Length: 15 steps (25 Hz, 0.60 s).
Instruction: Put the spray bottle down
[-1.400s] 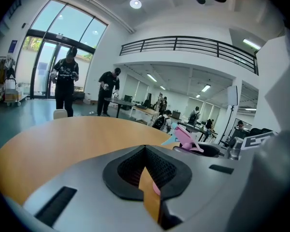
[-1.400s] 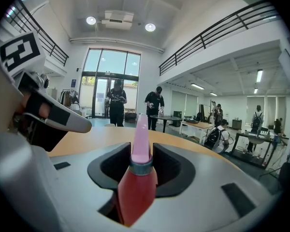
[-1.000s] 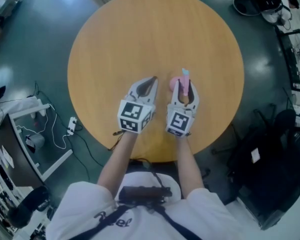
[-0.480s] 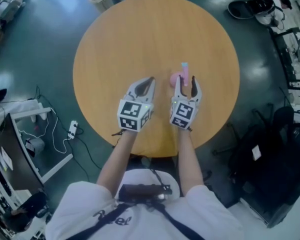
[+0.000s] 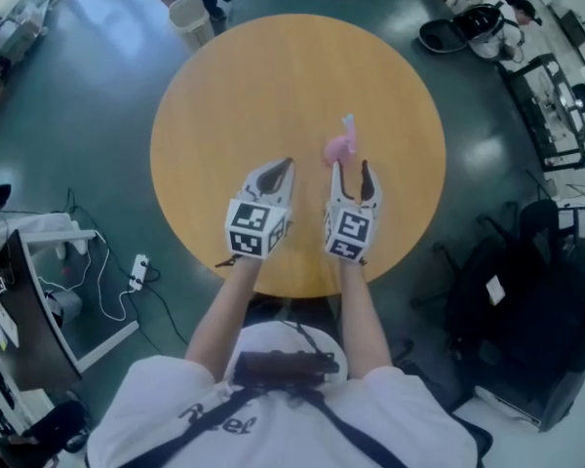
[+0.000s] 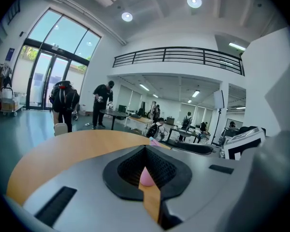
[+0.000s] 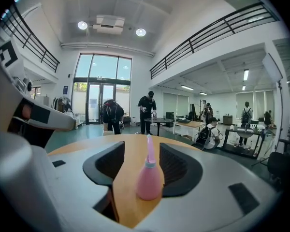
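Note:
A pink spray bottle (image 5: 338,147) with a pale nozzle stands upright on the round wooden table (image 5: 273,76). My right gripper (image 5: 351,169) is just on the near side of it. Its jaws are opening, the pads are clear of the bottle, and nothing is pressed between them. In the right gripper view the bottle (image 7: 149,180) stands on the wood ahead, framed by the two black pads. My left gripper (image 5: 284,165) hovers to the left of the bottle with its tips together and nothing held. Through its narrow slit the left gripper view shows a sliver of the bottle (image 6: 146,177).
A white bin (image 5: 188,13) and a standing person are beyond the table's far edge. On the floor to the left lie a power strip (image 5: 136,254) and cables. A dark chair (image 5: 512,291) stands to the right, with desks and gear at the upper right.
The right jaws have opened off the bottle, which stays standing on the table. Both grippers have drawn back toward me and lifted a little.

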Motion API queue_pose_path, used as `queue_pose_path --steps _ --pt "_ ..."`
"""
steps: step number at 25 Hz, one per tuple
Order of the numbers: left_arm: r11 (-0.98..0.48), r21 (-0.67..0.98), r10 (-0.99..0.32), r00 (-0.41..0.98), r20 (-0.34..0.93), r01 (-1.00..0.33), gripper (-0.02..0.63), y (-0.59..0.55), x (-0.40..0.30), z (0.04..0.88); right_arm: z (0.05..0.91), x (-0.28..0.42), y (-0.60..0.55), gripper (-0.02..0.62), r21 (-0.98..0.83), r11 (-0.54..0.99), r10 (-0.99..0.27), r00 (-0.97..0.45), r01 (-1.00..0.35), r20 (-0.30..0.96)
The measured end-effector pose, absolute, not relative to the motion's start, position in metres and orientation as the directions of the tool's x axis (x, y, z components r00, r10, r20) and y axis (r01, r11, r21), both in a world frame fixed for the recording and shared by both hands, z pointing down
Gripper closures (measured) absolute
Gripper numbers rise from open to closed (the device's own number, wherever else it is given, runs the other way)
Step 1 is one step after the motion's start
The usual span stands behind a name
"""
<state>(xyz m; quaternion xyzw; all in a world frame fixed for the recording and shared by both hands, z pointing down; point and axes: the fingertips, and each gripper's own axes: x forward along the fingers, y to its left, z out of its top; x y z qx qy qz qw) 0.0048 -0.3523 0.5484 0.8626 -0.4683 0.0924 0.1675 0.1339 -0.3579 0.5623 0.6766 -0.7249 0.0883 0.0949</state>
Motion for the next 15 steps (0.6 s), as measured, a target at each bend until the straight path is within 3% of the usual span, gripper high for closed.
queue_pose_path --steps 15 --pt "-0.585 0.128 -0.774 0.599 0.206 -0.801 0.597 -0.284 -0.01 0.498 0.489 0.081 -0.268 0.566 0.002 0.172 -0.976 -0.17 -0.985 0.135"
